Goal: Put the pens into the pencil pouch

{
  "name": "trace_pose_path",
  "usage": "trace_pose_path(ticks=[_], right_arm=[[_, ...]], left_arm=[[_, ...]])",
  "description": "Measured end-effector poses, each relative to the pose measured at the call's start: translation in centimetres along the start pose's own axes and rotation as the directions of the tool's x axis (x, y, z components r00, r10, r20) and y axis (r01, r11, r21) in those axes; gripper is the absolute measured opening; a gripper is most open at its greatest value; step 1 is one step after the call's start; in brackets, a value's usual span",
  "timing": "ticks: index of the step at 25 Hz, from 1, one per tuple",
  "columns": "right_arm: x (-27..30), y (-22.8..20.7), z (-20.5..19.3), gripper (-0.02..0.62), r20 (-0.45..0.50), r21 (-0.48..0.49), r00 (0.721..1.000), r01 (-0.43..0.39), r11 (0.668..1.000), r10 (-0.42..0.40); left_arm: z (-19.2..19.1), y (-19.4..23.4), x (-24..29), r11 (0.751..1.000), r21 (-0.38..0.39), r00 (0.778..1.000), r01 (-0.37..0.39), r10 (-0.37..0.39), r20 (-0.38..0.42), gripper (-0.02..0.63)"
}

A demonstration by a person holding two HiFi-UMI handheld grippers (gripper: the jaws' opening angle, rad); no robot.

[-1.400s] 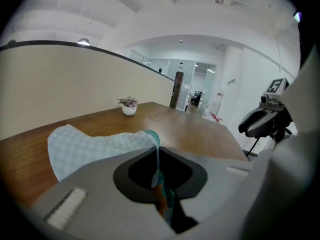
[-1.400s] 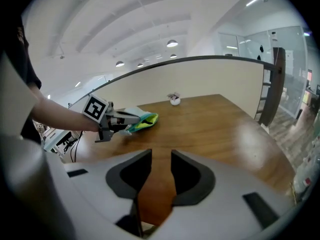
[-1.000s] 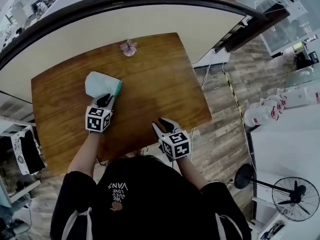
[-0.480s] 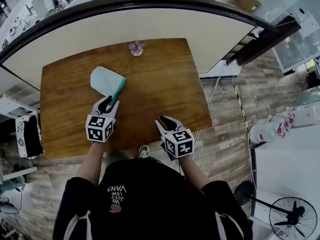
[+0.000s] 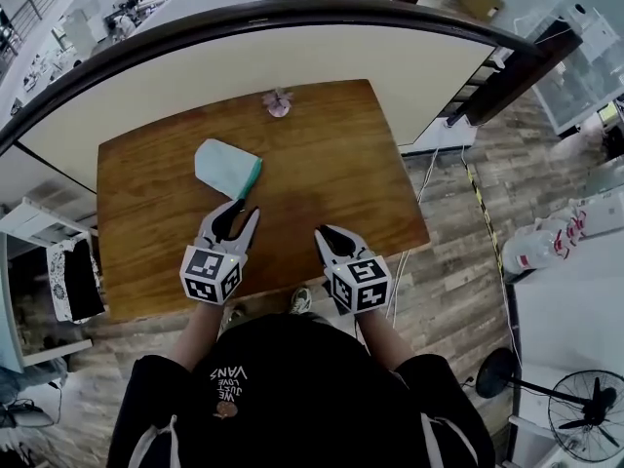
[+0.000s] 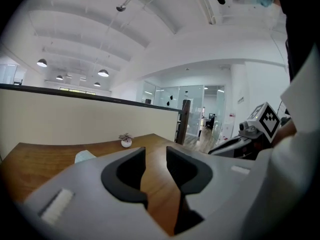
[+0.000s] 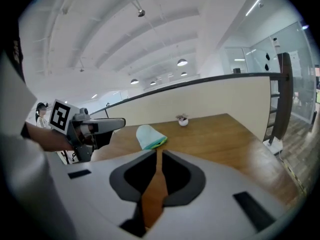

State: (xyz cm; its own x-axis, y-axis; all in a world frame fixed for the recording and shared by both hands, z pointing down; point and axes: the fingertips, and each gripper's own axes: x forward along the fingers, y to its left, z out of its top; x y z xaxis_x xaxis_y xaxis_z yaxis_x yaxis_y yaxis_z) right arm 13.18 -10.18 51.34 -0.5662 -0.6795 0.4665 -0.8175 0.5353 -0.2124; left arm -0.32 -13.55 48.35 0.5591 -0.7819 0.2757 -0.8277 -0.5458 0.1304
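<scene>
The right gripper [image 5: 327, 234] has just been closing its fingers to a narrow slit, with nothing between them. The left gripper [image 5: 241, 214] has just opened its fingers off the pencil pouch [image 5: 226, 169] and drawn back empty. The pouch lies on the table [image 5: 341, 164] just beyond them, untouched. No pens show, so they are likely already inside.
</scene>
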Motion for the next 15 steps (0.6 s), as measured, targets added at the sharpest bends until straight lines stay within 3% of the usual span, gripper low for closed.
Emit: trace_pose_path(ticks=[3,7,15], right_arm=[[-0.2,1.2,0.7,0.024,0.049,-0.014,0.997,0.064,0.998,-0.063],[-0.2,3.3,1.5,0.014,0.093,-0.006,0.987,0.133,0.991,-0.132],[0.3,9.5,1.5,0.012,0.123,0.023,0.977,0.17,0.985,-0.172]], left_arm=[[-0.2,0.2,-1.8,0.998,0.044,0.999,0.042,-0.041,-0.026,0.117],[-0.8,1.3,-4.5,0.996,0.047,0.996,0.081,-0.079,-0.043,0.106],[-2.3,3.1,-10.2,0.986,0.024,0.985,0.164,-0.163,-0.052,0.02]])
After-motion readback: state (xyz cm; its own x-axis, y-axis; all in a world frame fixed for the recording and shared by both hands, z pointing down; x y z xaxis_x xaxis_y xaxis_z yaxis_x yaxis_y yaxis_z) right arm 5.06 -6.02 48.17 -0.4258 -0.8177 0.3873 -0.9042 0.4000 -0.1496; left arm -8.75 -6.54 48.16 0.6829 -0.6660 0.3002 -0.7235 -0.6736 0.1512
